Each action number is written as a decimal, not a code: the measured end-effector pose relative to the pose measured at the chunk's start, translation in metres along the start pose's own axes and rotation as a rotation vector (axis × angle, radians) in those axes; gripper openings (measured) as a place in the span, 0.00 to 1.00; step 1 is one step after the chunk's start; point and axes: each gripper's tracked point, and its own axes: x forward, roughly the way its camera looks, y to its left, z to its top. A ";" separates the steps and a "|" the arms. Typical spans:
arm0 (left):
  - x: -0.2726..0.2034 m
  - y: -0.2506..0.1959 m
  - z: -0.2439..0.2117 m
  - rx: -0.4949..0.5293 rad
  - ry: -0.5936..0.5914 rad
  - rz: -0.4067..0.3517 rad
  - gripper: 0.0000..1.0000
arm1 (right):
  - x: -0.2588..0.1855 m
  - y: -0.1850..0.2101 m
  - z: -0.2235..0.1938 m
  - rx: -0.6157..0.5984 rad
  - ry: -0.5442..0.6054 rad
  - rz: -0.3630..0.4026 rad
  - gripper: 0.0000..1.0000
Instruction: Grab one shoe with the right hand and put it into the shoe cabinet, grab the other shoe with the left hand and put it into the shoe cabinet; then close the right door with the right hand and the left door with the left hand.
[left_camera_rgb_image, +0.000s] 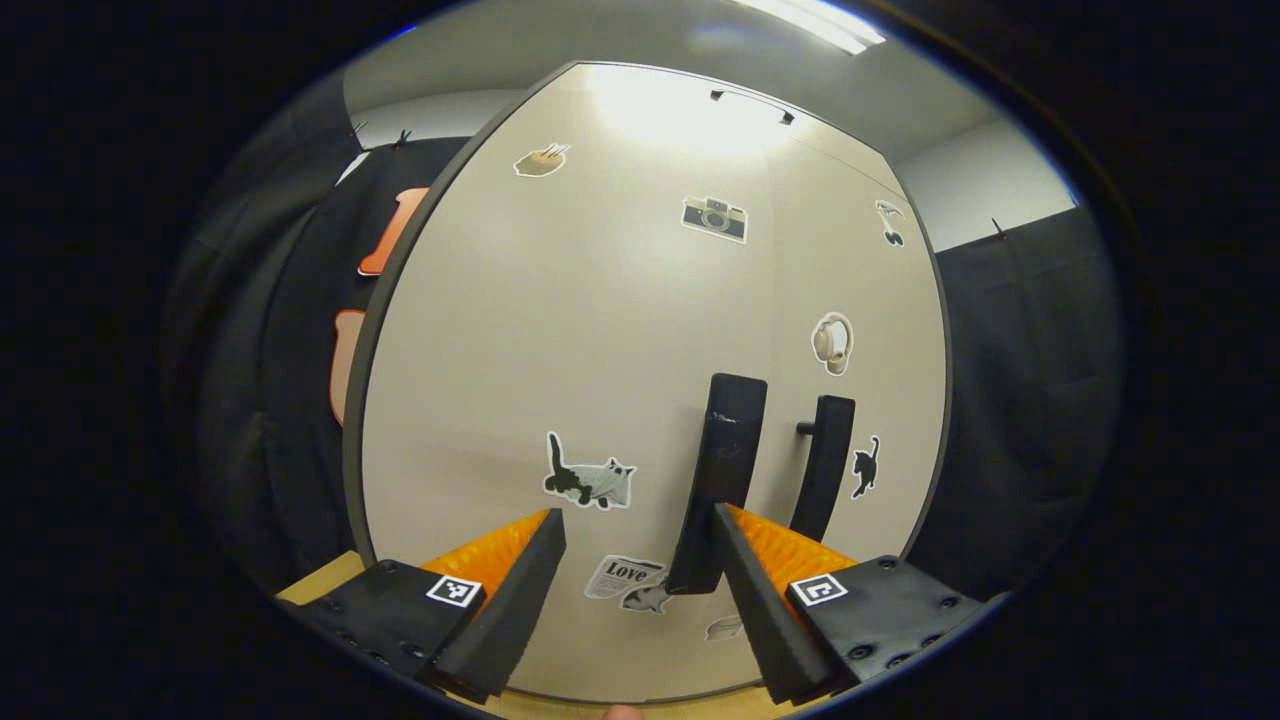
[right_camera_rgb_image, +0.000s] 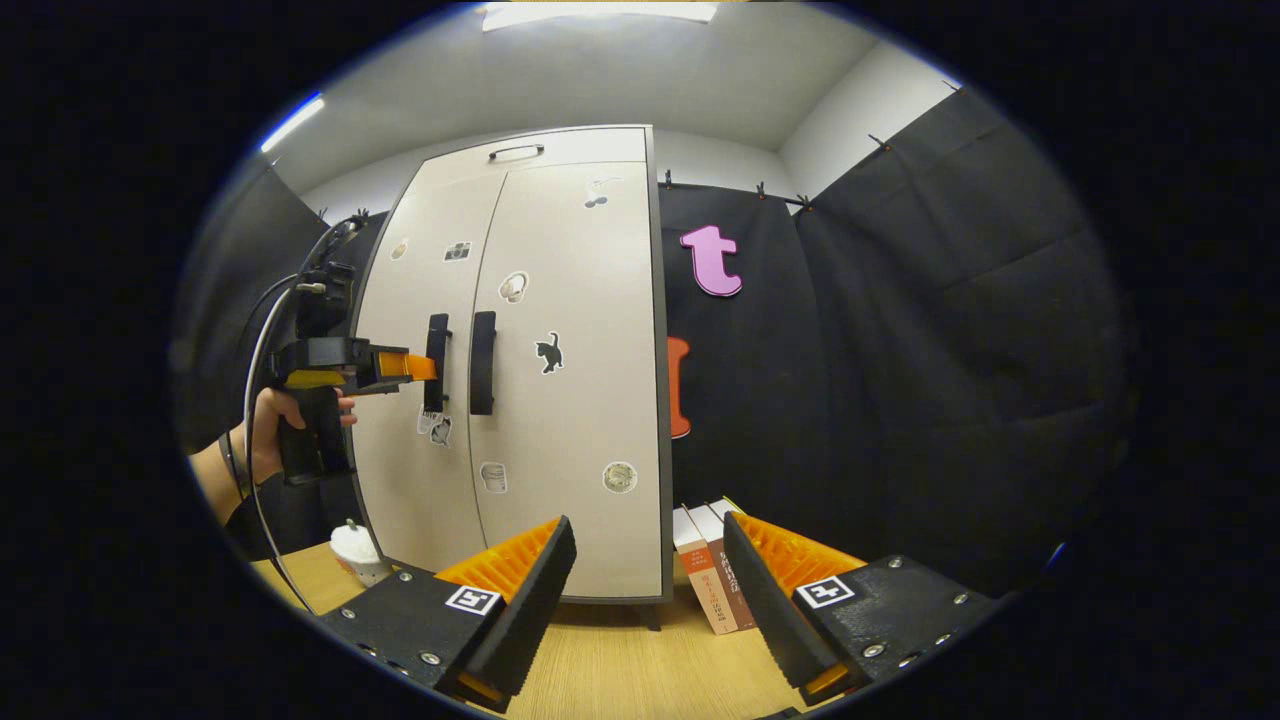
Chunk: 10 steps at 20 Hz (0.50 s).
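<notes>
Wooden tabletop (right_camera_rgb_image: 600, 660) bears one shoe cabinet (right_camera_rgb_image: 560, 400), two doors, two handles.

Stickered shoe cabinet (right_camera_rgb_image: 520, 360), doors shut

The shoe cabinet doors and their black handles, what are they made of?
The shoe cabinet doors look like smooth painted or laminated board, cream with a soft sheen where the ceiling light reflects. The handles look like matte black plastic or coated metal; hard to tell which.
</notes>
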 end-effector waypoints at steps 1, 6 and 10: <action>0.001 0.000 0.000 -0.002 -0.001 0.000 0.96 | 0.000 0.000 0.001 0.001 -0.001 0.000 0.92; -0.009 0.007 -0.002 0.001 0.012 0.032 0.97 | 0.000 0.002 0.002 -0.003 -0.004 0.004 0.92; -0.055 0.009 0.003 0.015 -0.022 0.021 0.96 | 0.001 0.007 0.002 0.000 -0.007 0.014 0.92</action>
